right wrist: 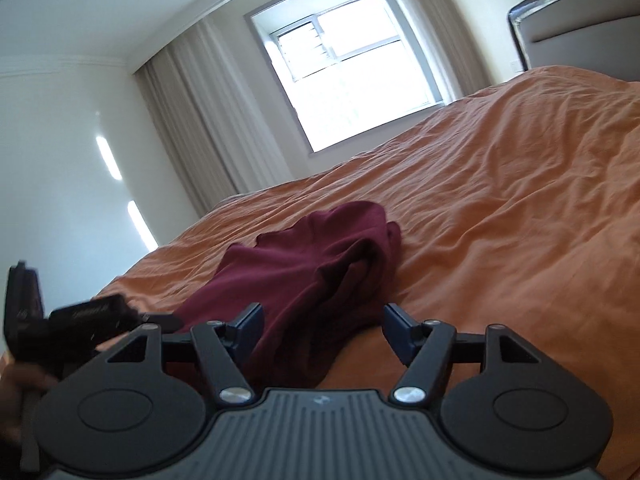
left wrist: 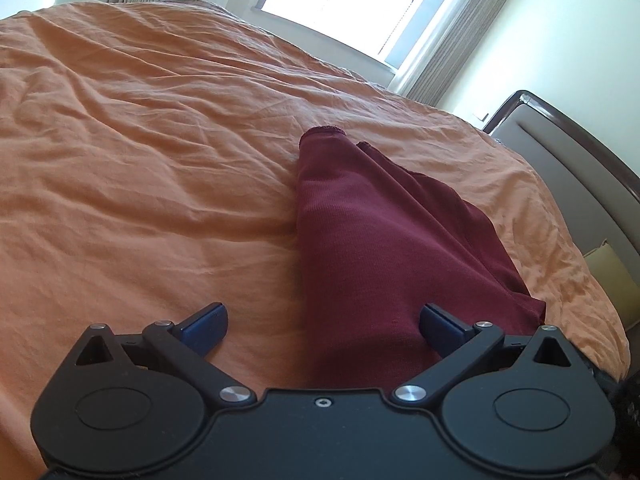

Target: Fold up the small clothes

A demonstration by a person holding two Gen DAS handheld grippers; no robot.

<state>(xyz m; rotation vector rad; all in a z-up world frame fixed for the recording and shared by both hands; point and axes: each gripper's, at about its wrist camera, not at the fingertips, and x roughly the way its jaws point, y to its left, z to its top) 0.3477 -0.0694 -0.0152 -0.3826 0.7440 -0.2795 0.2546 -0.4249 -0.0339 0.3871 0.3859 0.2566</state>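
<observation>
Rumpled orange bedspread [left wrist: 160, 140] beneath bright window [right wrist: 360, 72], beige curtains [right wrist: 200, 120].

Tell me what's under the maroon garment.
The maroon garment lies on the orange bedspread, which shows all around it. Anything beneath its folds is covered and cannot be seen.

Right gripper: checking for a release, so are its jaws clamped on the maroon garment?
No, the right gripper stands open, its jaws apart above the maroon garment.
</observation>
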